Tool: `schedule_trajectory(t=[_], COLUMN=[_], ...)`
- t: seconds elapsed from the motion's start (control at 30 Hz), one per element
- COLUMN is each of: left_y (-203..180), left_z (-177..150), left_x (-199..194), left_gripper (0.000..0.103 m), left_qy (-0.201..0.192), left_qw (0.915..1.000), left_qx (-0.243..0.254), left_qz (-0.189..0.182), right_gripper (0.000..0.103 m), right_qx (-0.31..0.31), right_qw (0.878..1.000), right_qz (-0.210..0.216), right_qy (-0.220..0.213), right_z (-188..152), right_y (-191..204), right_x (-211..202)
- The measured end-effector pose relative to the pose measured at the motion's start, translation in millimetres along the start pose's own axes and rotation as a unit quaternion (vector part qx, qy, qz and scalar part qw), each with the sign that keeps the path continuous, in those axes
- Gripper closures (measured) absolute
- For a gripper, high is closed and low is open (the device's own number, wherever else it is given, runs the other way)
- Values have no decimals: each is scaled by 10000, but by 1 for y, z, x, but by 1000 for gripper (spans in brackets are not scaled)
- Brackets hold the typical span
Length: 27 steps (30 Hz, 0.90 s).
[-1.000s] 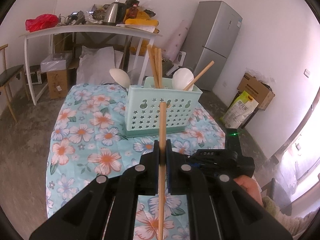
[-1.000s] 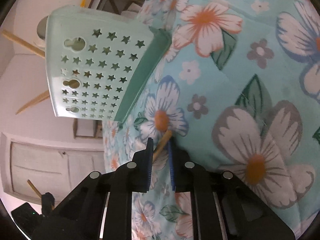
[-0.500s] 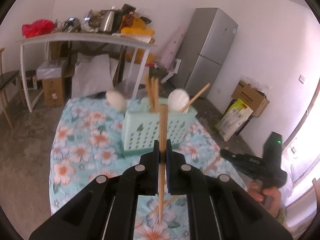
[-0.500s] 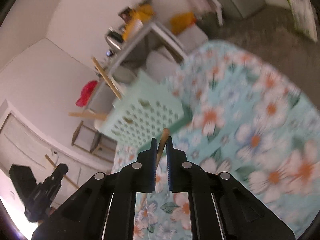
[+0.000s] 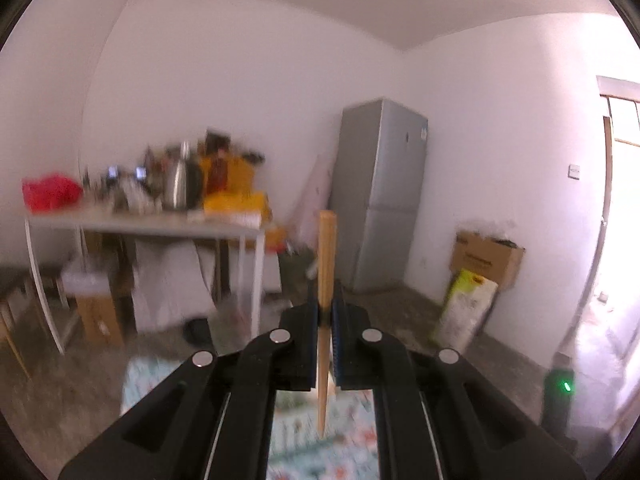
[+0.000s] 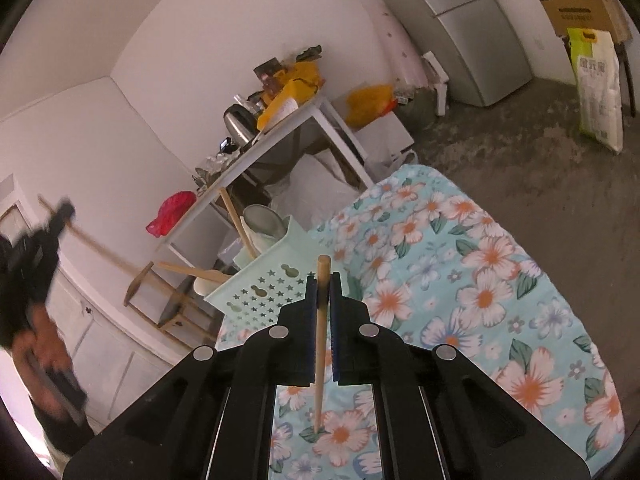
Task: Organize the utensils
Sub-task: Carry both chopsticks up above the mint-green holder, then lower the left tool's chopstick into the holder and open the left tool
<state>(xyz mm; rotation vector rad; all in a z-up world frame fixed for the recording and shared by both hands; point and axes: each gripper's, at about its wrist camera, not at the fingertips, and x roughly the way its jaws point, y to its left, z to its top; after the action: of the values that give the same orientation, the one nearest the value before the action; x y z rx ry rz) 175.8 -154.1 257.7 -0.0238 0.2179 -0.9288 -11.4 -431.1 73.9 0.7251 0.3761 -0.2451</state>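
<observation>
Both grippers clamp one upright chopstick each.
The left gripper [image 5: 325,312] holds a chopstick [image 5: 326,256]; the right gripper [image 6: 323,292], just closed, holds another chopstick [image 6: 321,320], near the mint basket [image 6: 272,292] on the floral cloth [image 6: 480,280].

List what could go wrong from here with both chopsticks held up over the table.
1. Each chopstick, left and right, is pinched at only one spot on its length, so either could pivot or slip.
2. The mint basket already holds angled utensils, which could block insertion.
3. The left gripper view misses the basket, so aiming looks harder.
</observation>
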Motion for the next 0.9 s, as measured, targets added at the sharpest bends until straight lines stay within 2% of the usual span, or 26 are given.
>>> schedule_trajectory(t=[0.13, 0.33, 0.53, 0.67, 0.73, 0.8, 0.83, 0.87, 0.9], left_y=[-2, 4, 11, 10, 9, 5, 4, 3, 2], left_z=[4, -24, -60, -78, -83, -84, -83, -82, -81], left_x=[32, 84, 116, 123, 120, 115, 110, 107, 104], left_gripper=[98, 98, 98, 97, 92, 72, 67, 55, 50], left_qy=[-82, -23, 86, 231, 259, 220, 165, 127, 101], left_qw=[9993, 9969, 9964, 9961, 9959, 9960, 9961, 9961, 9961], left_qx=[232, 397, 264, 193, 228, 240, 252, 270, 293], left_qz=[290, 676, 806, 828, 837, 835, 834, 832, 830], right_gripper=[99, 99, 99, 99, 99, 99, 99, 99, 99], right_qx=[-18, -72, -116, -111, -119, -112, -109, -112, -115], right_qw=[10000, 10000, 9999, 9999, 9999, 9999, 9999, 9999, 9999], right_qz=[22, 15, -5, -3, -9, -4, -8, -4, -4], right_qy=[9, 41, 68, 74, 69, 66, 64, 64, 64], right_z=[0, 0, -2, -2, -3, -3, -3, -3, -3], right_y=[1, 3, 7, 7, 7, 7, 7, 7, 8], right_x=[-5, -6, -6, -7, -7, -7, -7, -7, -8])
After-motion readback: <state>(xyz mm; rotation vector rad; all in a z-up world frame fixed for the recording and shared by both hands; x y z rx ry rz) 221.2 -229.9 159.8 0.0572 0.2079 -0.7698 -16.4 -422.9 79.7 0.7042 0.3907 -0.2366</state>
